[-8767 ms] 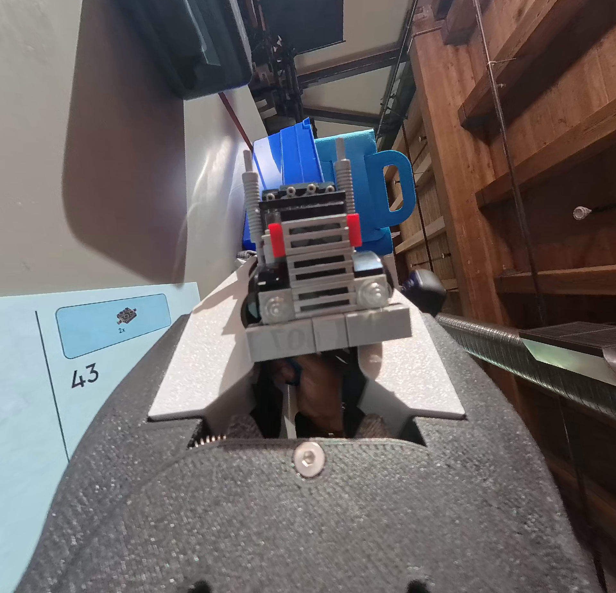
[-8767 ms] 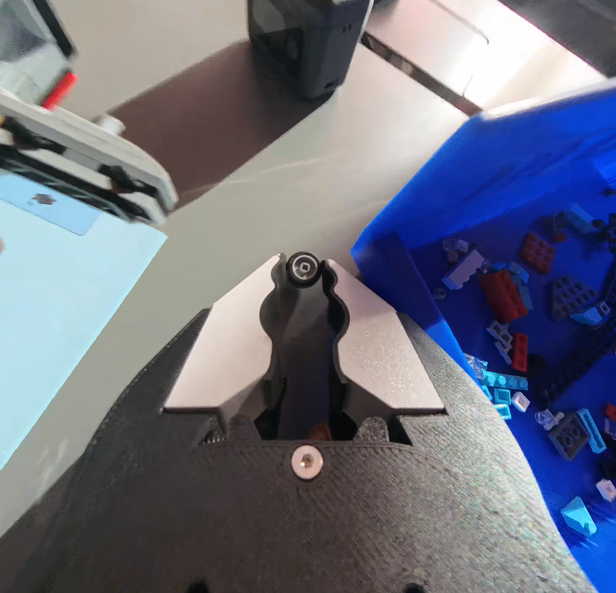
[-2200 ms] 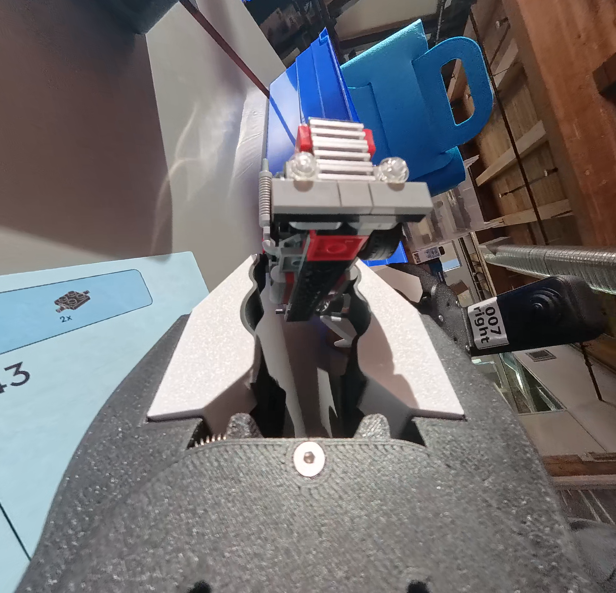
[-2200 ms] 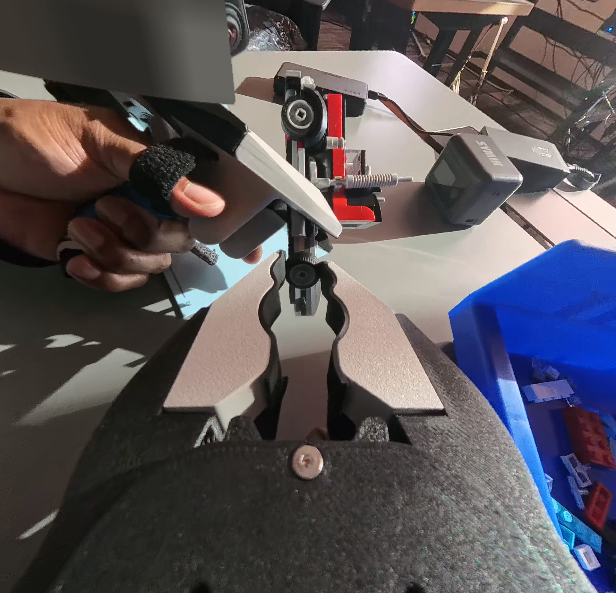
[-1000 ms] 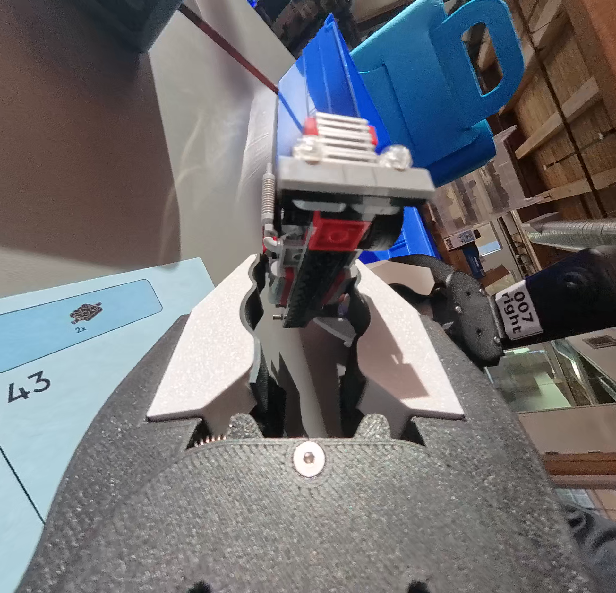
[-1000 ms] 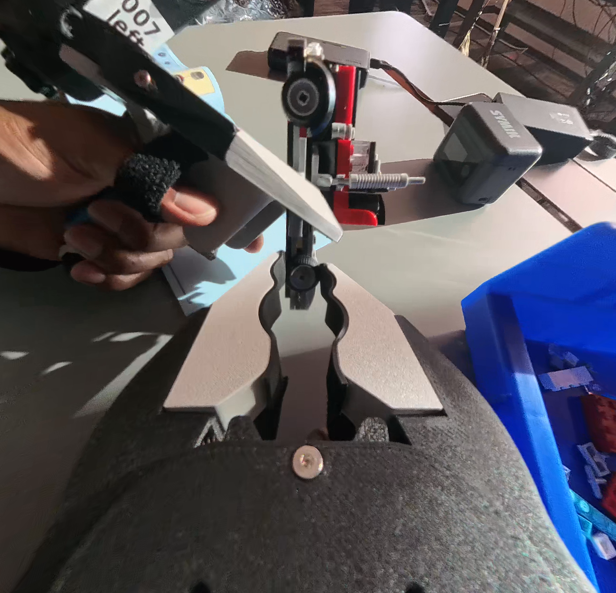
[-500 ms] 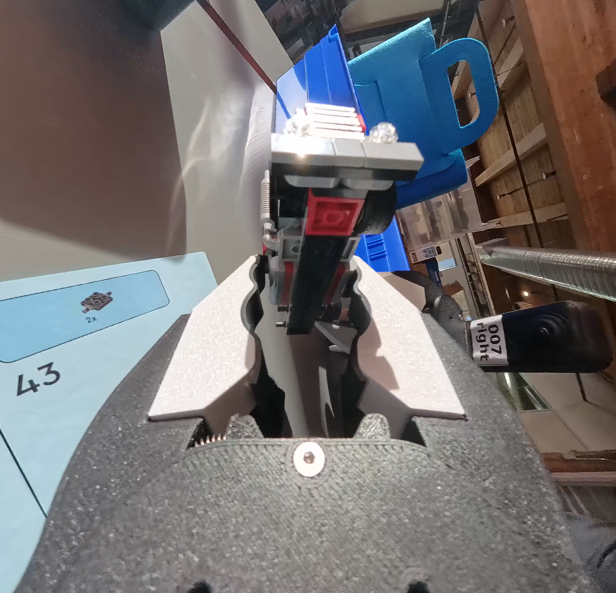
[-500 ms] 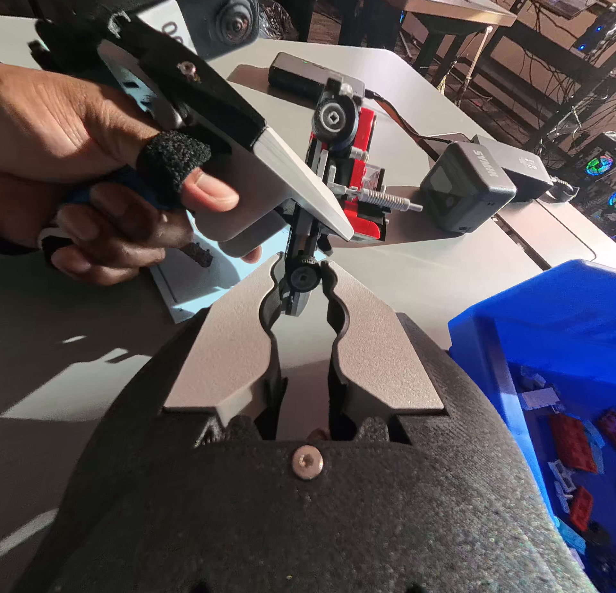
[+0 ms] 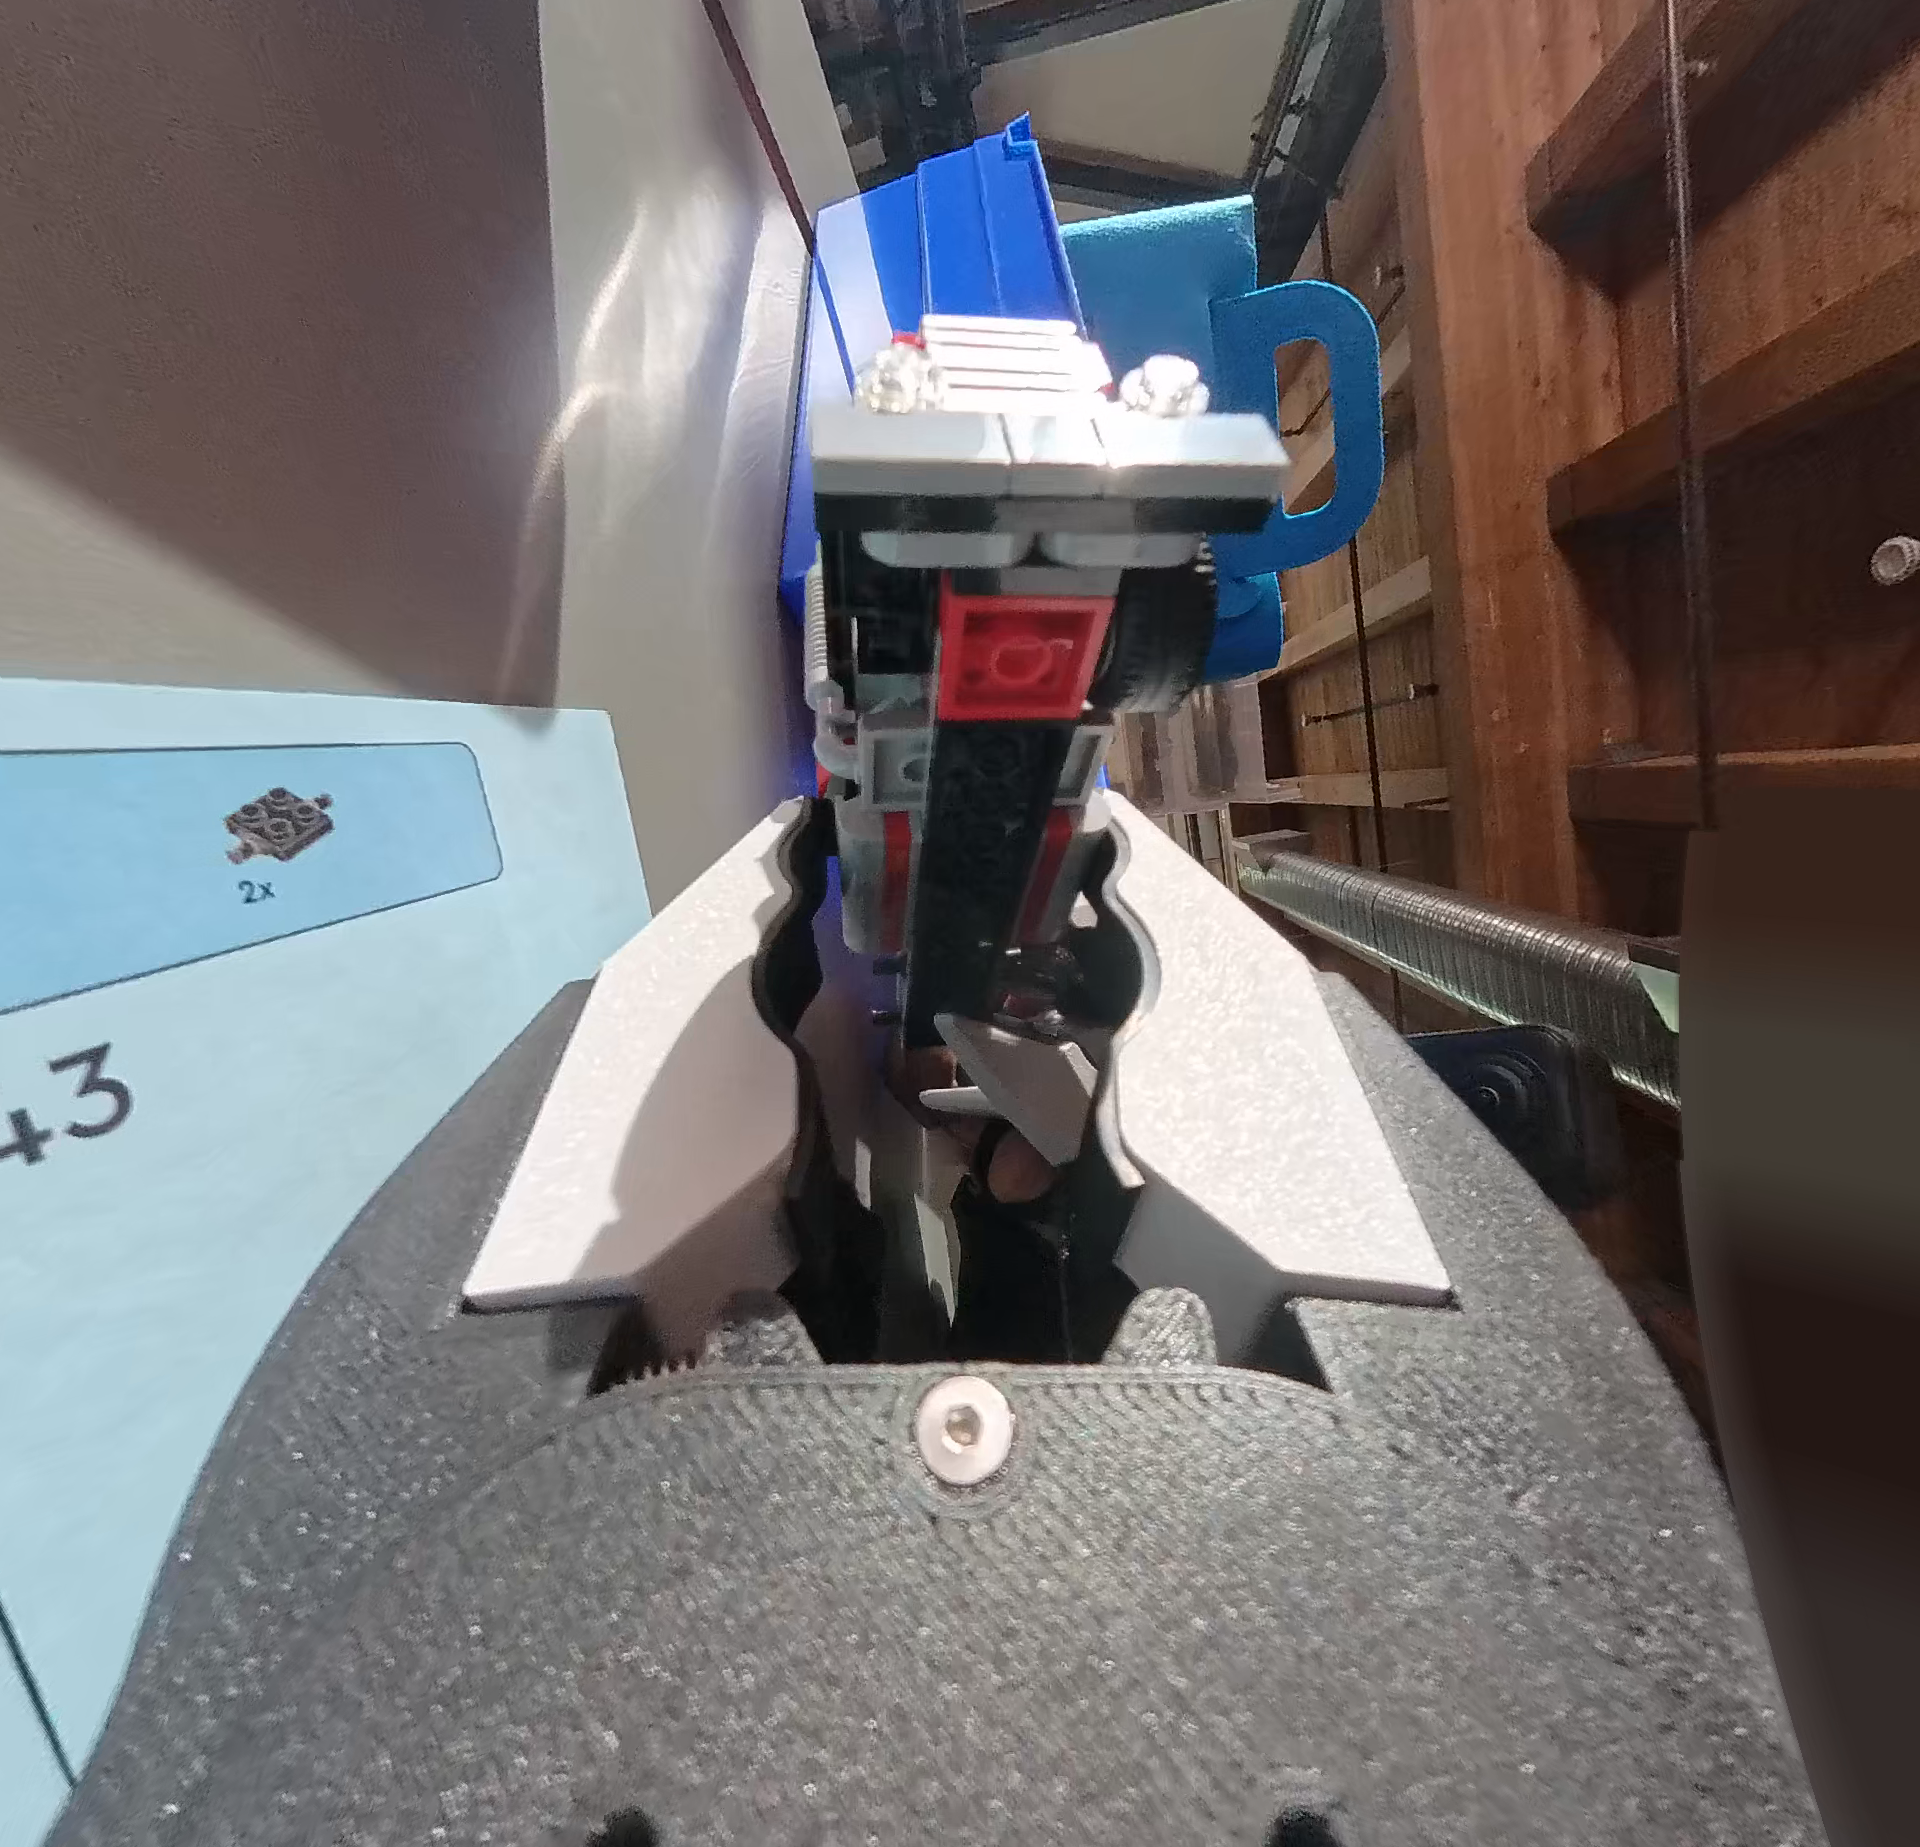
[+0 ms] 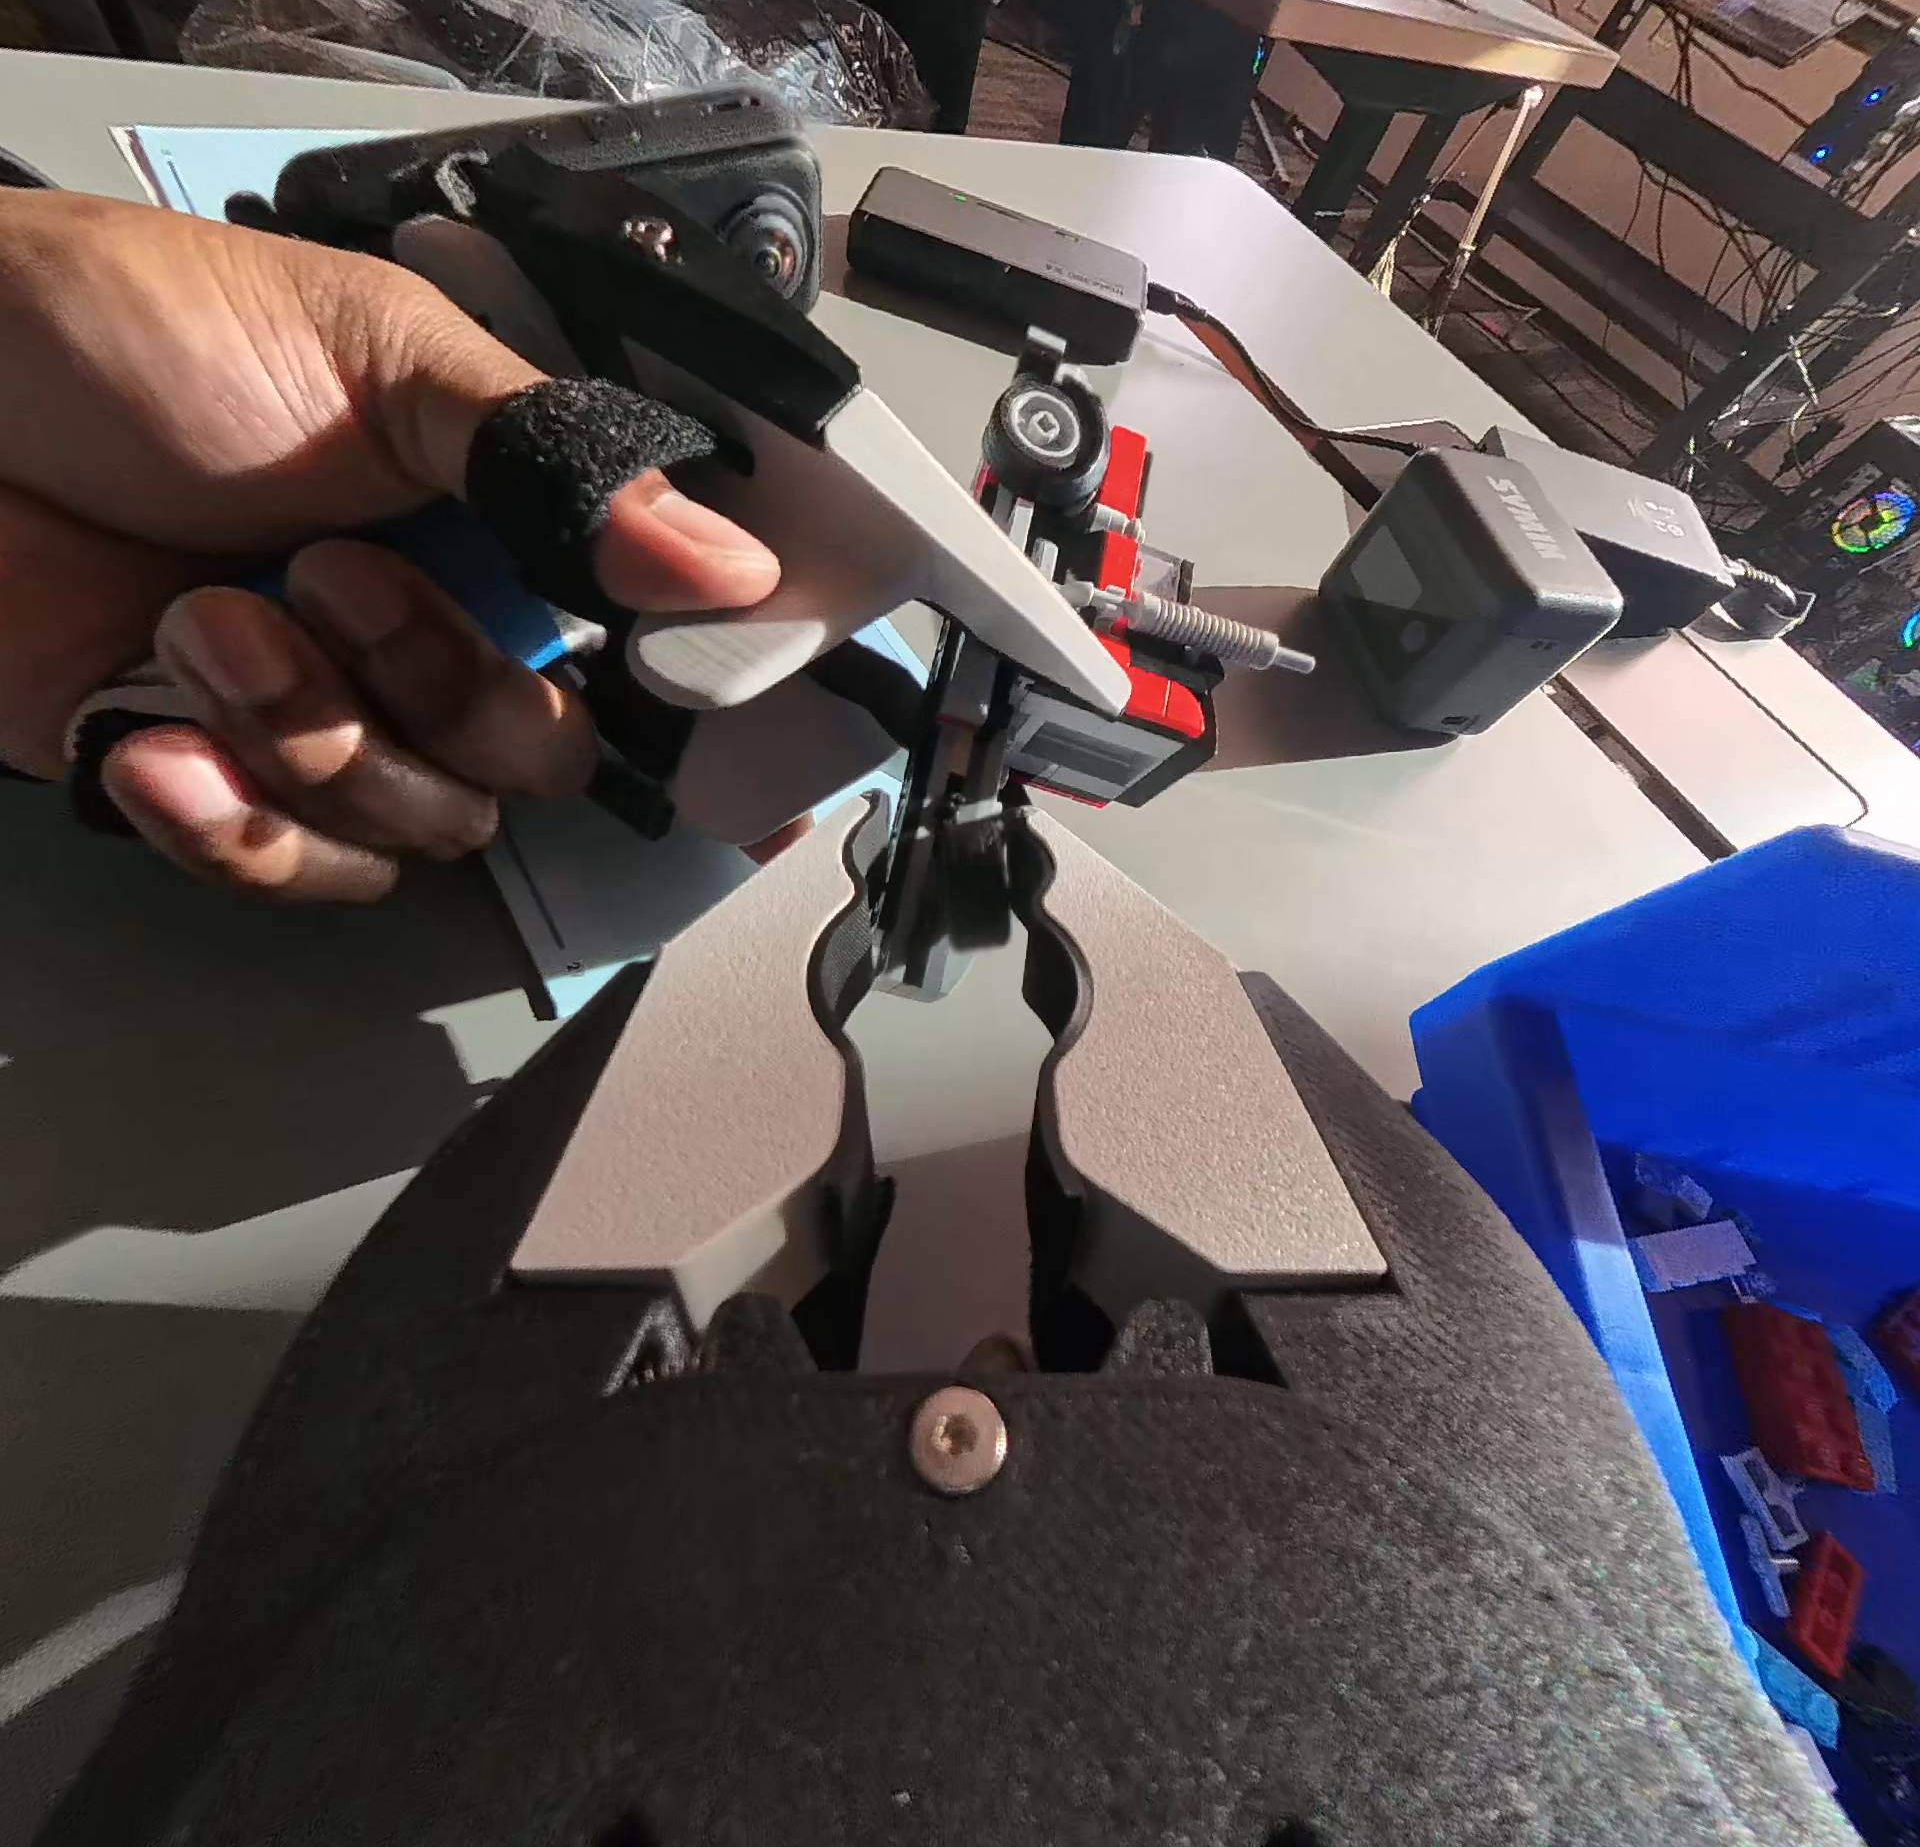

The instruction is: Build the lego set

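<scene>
- Left gripper (image 9: 961, 862) clamped on the chassis of the lego truck (image 9: 1023, 592), held up off the worktop (image 10: 1403, 862) with its grey bumper and grille pointing away and its underside towards the left wrist camera.
- Seen from the right wrist view: same left gripper (image 10: 1039, 675) gripped by a bare hand (image 10: 260, 509) with a black sleeve over the thumb, truck (image 10: 1091, 634) turned on its side, one black wheel (image 10: 1042, 436) at the top, red cab and a grey ribbed exhaust pipe sticking out to the right.
- Right gripper (image 10: 940, 883) part open, rear end of the chassis and a small dark piece (image 10: 971, 888) lying between its fingers; whether anything is actually pinched, cannot tell because of blur.
- Light blue instruction sheet (image 9: 208, 966) flat on the worktop, at the left.
- Blue bin (image 10: 1714, 1122) of loose bricks at the right, beside the right gripper.
- Dark grey action camera (image 10: 1455, 592) and a flat black box (image 10: 997, 259) farther back on the worktop.
</scene>
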Motion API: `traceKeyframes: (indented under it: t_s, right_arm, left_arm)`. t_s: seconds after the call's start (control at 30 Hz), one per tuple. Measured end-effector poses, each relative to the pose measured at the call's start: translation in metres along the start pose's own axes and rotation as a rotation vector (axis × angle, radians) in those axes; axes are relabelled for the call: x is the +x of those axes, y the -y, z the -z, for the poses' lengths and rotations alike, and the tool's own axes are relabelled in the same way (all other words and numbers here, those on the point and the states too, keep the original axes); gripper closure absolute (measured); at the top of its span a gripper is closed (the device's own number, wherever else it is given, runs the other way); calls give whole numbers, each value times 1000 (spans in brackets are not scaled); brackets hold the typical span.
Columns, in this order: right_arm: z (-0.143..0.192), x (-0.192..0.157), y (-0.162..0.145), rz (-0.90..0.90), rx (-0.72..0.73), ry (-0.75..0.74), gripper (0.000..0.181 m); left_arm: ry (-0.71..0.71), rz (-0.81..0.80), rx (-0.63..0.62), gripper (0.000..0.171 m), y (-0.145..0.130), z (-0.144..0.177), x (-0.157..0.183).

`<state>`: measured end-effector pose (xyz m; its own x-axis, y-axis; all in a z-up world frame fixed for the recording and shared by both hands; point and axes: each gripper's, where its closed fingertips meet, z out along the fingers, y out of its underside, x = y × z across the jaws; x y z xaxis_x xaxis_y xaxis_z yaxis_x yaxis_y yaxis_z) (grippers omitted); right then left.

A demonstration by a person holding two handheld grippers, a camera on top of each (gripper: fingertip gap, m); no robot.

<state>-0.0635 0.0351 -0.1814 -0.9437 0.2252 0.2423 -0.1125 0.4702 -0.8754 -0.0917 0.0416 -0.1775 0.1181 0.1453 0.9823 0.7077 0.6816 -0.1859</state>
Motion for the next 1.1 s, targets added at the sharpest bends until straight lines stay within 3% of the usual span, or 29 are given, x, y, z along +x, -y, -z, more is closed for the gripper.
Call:
traceKeyframes:
  t_s: [0.33, 0.5, 0.57, 0.73, 0.83, 0.9, 1.03, 1.1]
  right_arm:
    - [3, 6, -7, -29, -11, -5, 155]
    - [14, 27, -20, -3, -50, -126, 147]
    - [31, 40, -24, -31, -16, -203, 146]
    - [101, 65, -8, -199, 270, -375, 148]
    - [139, 65, -11, -300, 306, -461, 150]
    - [157, 44, -31, -362, 180, -461, 152]
    - [184, -3, -113, -373, -263, -457, 150]
    - [194, -6, -130, -368, -330, -494, 143]
  left_arm:
    - [12, -30, 27, 121, 3, 0, 0]
    - [23, -51, 42, 120, 4, 1, 0]
    - [22, -48, 46, 121, 5, 2, 0]
    - [28, -75, 36, 120, 1, 0, 2]
    - [23, -72, 20, 120, -5, -2, 3]
    - [21, -81, 10, 120, -7, -4, 4]
    - [16, -83, -2, 120, -11, -5, 5]
    - [14, -84, -11, 120, -15, -7, 6]
